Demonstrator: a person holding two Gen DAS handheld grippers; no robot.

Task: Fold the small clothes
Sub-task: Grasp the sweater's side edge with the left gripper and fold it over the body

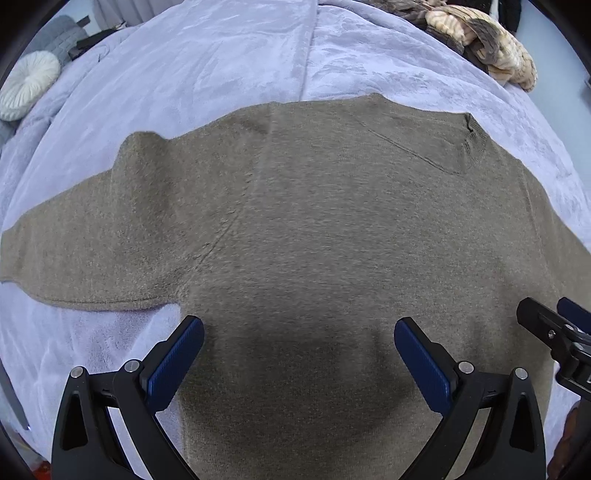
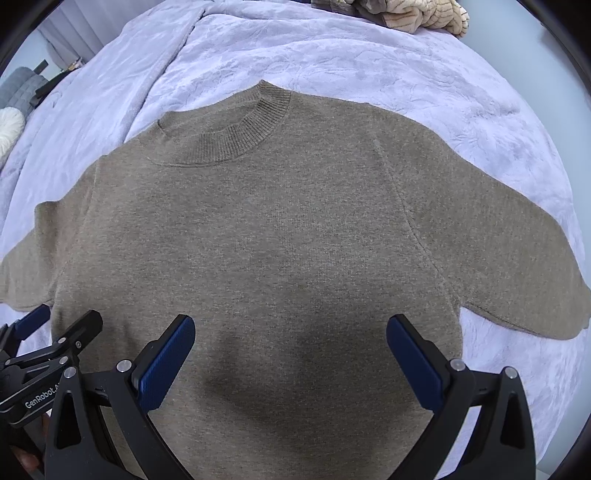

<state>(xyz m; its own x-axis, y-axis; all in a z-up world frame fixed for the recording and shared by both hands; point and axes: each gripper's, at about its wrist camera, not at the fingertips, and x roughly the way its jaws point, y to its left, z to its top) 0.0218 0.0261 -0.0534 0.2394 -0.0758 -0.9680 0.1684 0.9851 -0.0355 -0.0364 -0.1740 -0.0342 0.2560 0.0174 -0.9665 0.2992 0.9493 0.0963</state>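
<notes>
Both claws hang released above a brown knit sweater (image 2: 258, 240) spread flat on a bed: the left claw (image 1: 299, 354) holds its blue-padded fingers (image 1: 173, 365) wide apart over the garment's lower body, gripping nothing, and the right claw (image 2: 290, 352) does the same, its own blue pads (image 2: 164, 363) parted with only fabric showing between them. The sweater lies front up on a pale lavender blanket (image 2: 332, 55) that covers the bed, its ribbed round collar (image 2: 243, 129) pointing away from the cameras and its two sleeves stretched out to either side. In the left wrist view the left sleeve (image 1: 85, 243) runs out toward the frame's left edge, its lower seam resting on the blanket, while the collar sits at upper right. In the right wrist view the right sleeve (image 2: 517, 266) reaches to the frame's right edge, and the neighbouring left claw shows at lower left, over the garment's side edge. Dark shadows fall on the knit between each pair of fingers. Beyond the sweater, at the far end of the bed, lies a heap of cream and brown striped plush fabric (image 1: 491, 44); a round white pleated cushion (image 1: 27, 85) sits at the left, beside a grey quilted cushion (image 1: 61, 35).
</notes>
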